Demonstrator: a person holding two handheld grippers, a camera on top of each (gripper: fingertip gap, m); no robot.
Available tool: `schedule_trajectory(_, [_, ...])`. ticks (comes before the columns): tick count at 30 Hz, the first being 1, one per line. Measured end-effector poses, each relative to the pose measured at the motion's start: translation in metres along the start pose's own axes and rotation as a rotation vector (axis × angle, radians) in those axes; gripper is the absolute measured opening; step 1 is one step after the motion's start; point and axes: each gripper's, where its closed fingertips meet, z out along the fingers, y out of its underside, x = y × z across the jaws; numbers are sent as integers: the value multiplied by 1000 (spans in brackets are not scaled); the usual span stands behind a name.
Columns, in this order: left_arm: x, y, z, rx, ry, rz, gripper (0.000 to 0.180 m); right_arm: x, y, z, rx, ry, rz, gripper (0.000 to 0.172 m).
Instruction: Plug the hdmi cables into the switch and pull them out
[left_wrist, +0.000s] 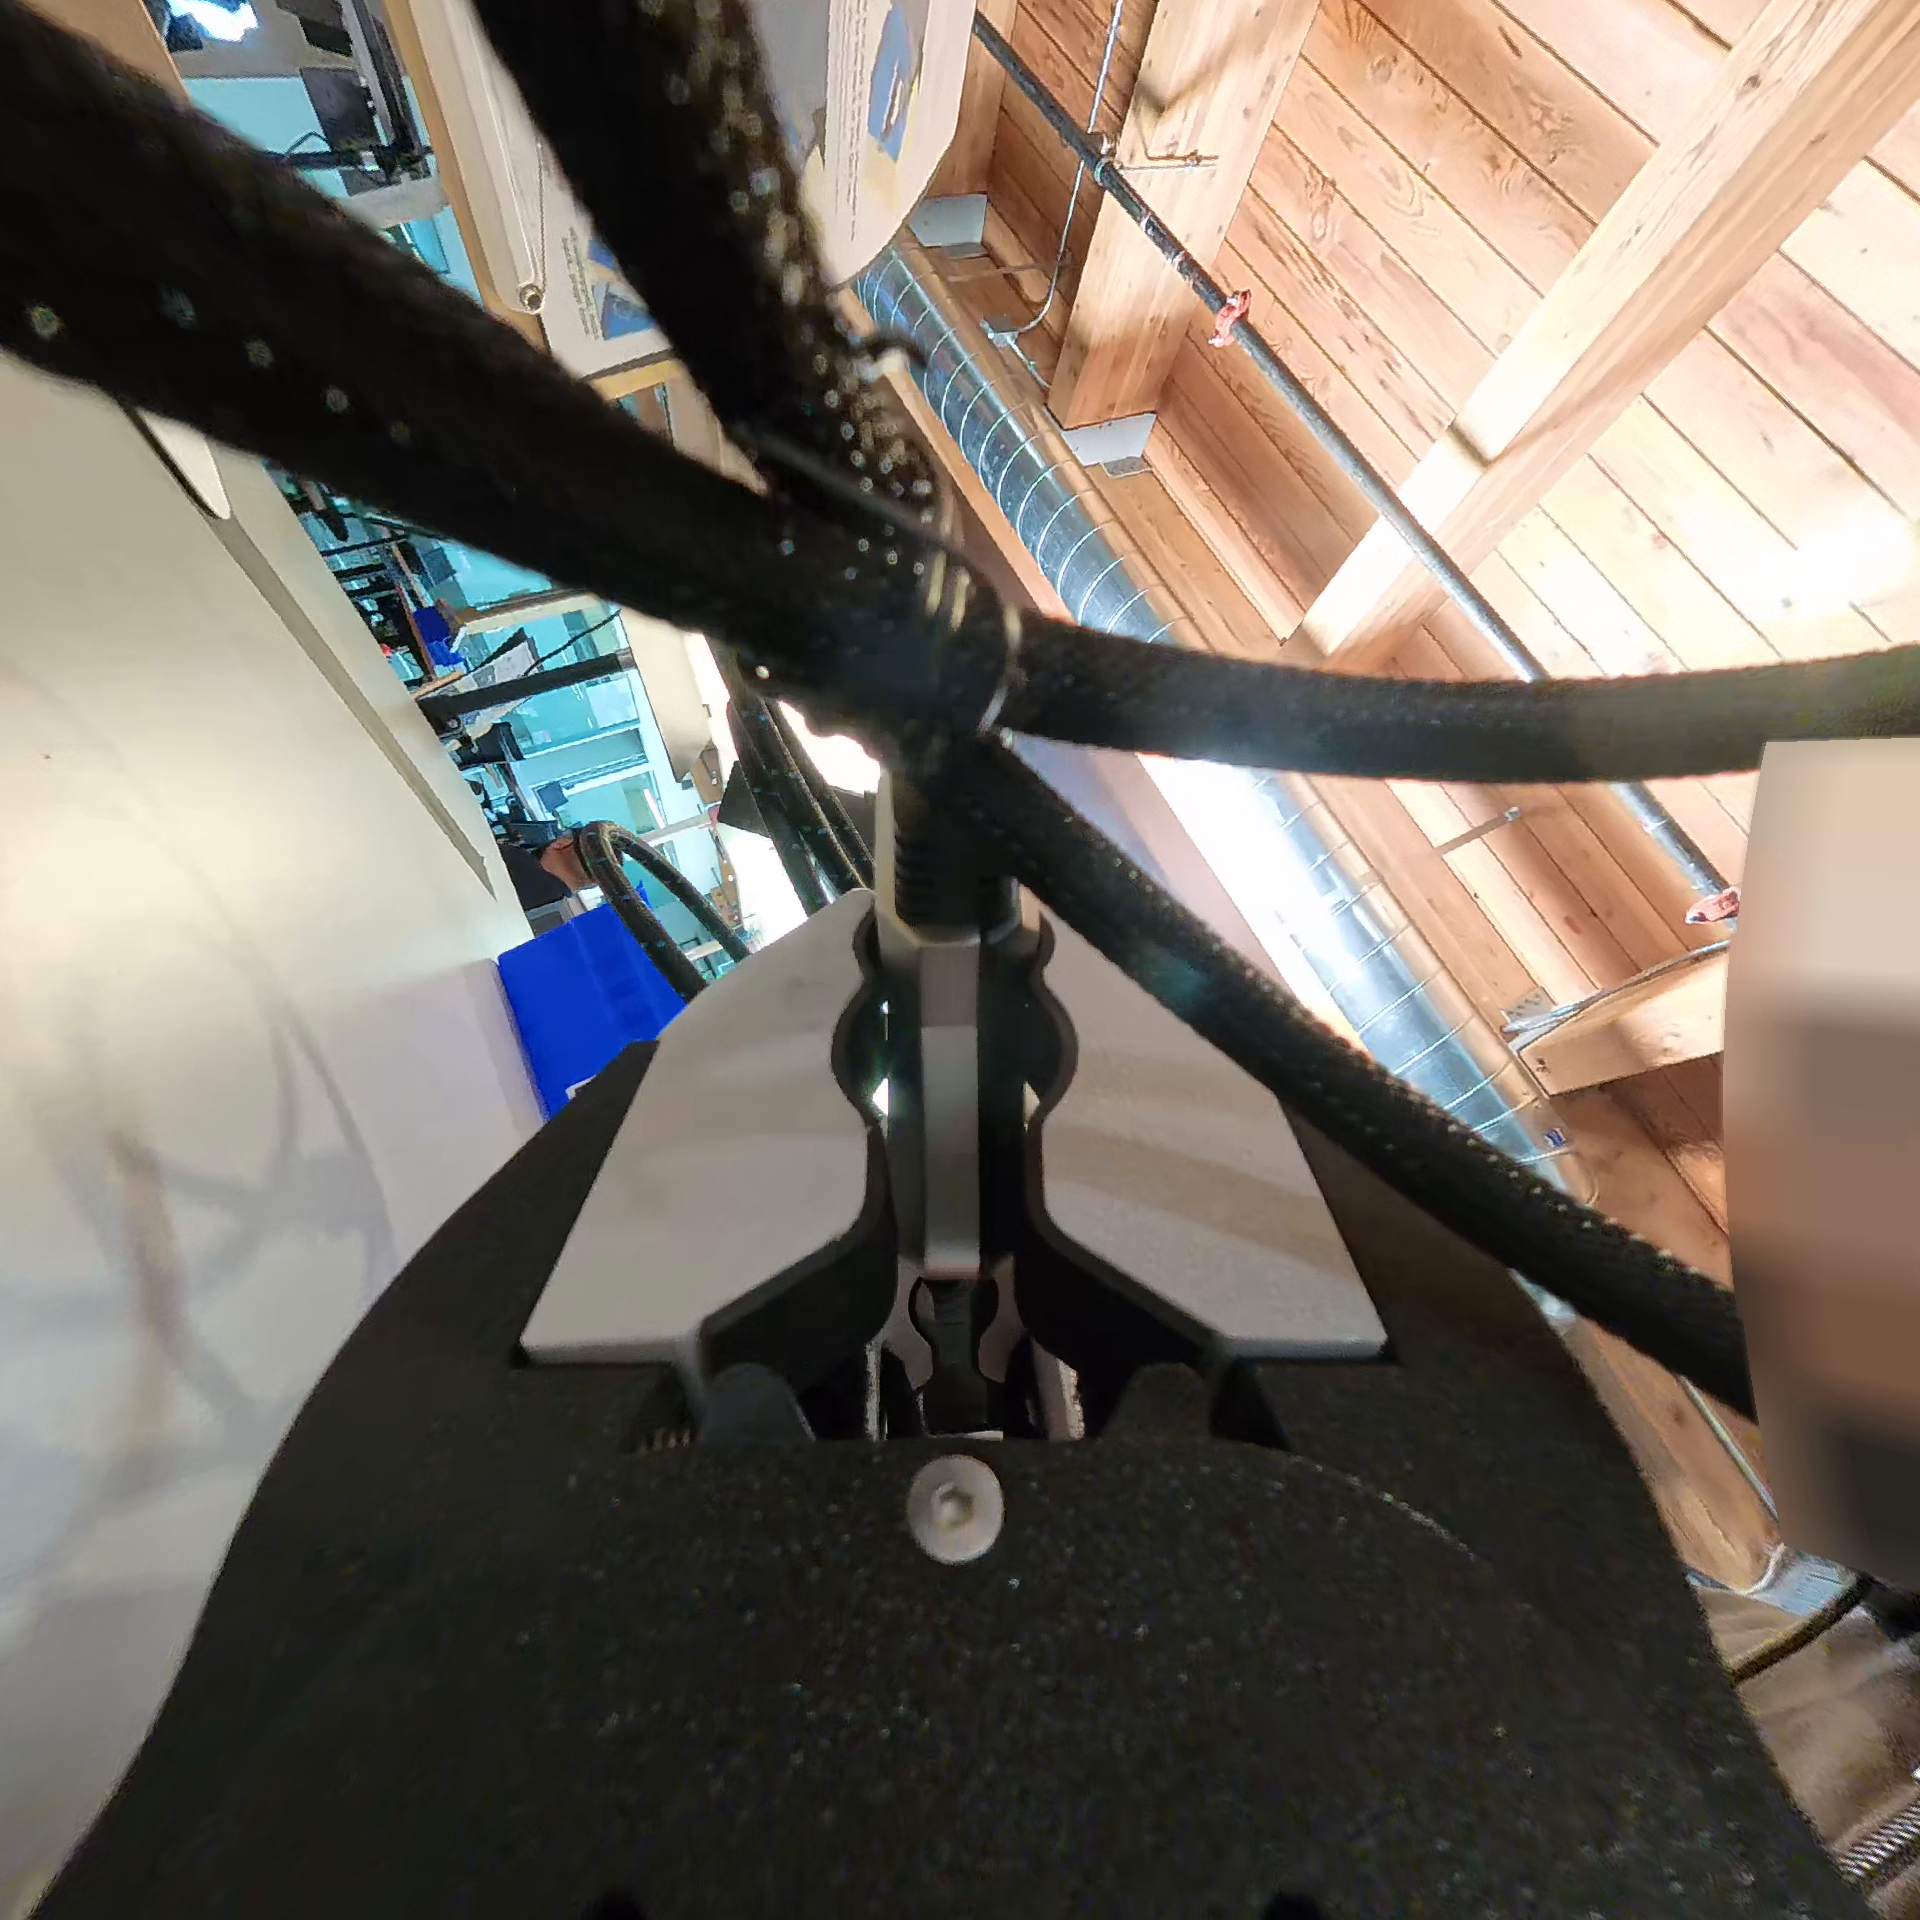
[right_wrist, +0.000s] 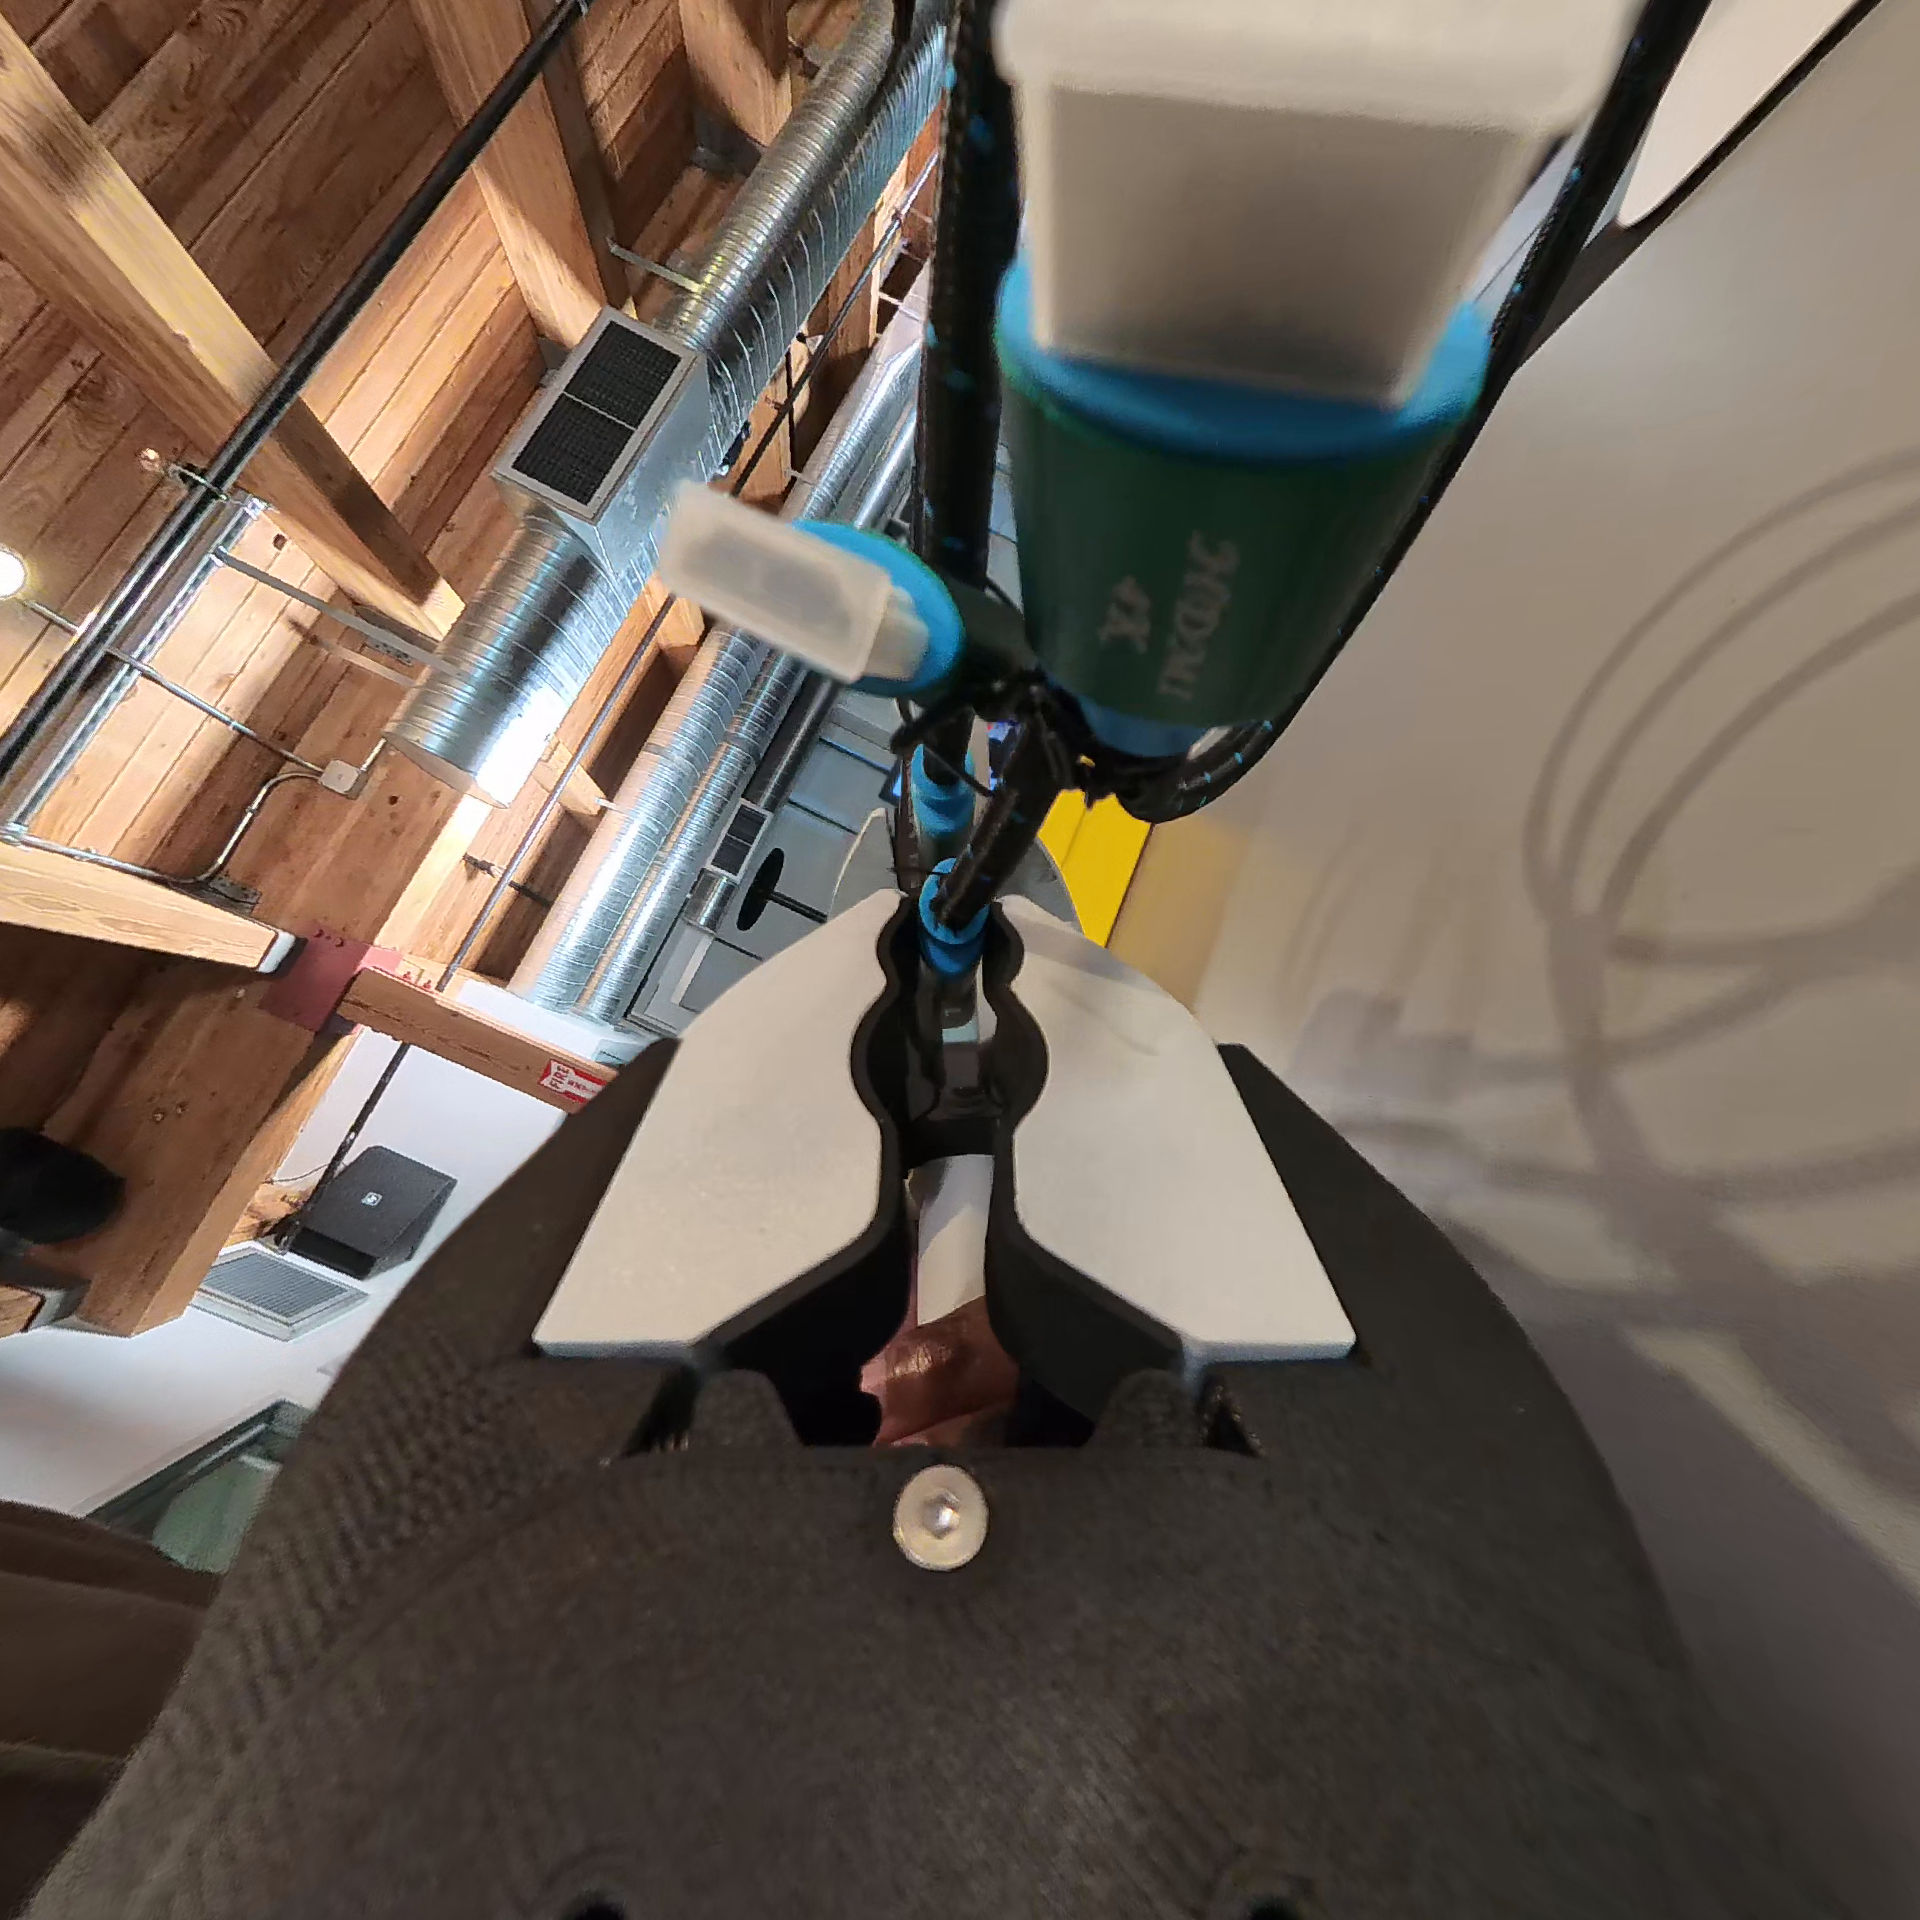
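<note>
A black braided-sleeve cable bundle lay straight ahead of the left gripper, its strands meeting at a tied knot just beyond the fingertips and fanning outward: one thick strand ran up and to the left, one ran off to the right, and one dropped down to the right. A grey metal connector body with a ribbed black strain relief ran lengthwise down the slot between the fingers, in line with the gripper's own axis. The left gripper was clenched on that connector, the grey fingers closed in against its sides.

In the right wrist view, a black braided cable with blue flecks and a blue ribbed strain relief likewise lay along the axis of the right gripper, which was clamped around it at the tips. Just beyond, a green plug with blue collars and a clear plastic cap hung close to the lens, and a second capped plug pointed off to the left. Each bundle sat at its own gripper's fingertips; neither gripper showed in the other's view.

Behind them stood a wooden plank ceiling with beams, ribbed silver ducts, a white panel and a blue bin.
</note>
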Motion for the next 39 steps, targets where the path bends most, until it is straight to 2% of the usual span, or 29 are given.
schedule_trajectory(1, [0,-1,0,-2,8,-6,21,0,1,1,-10,-1,-8,11])
schedule_trajectory(10, [1,-5,-3,5,26,11,22,0,7,3,-57,54,-101,11])
schedule_trajectory(17, [9,0,3,-89,42,90,23,-2,5,2,-57,7,-38,11])
schedule_trajectory(22, [3,1,5,-136,46,-8,22,-2,7,1,-92,5,-77,11])
schedule_trajectory(27, [1,0,5,-102,80,-140,23,-6,5,1,-88,-11,-159,11])
schedule_trajectory(39, [8,2,4,-99,68,91,23,-4,5,0,-68,19,-106,11])
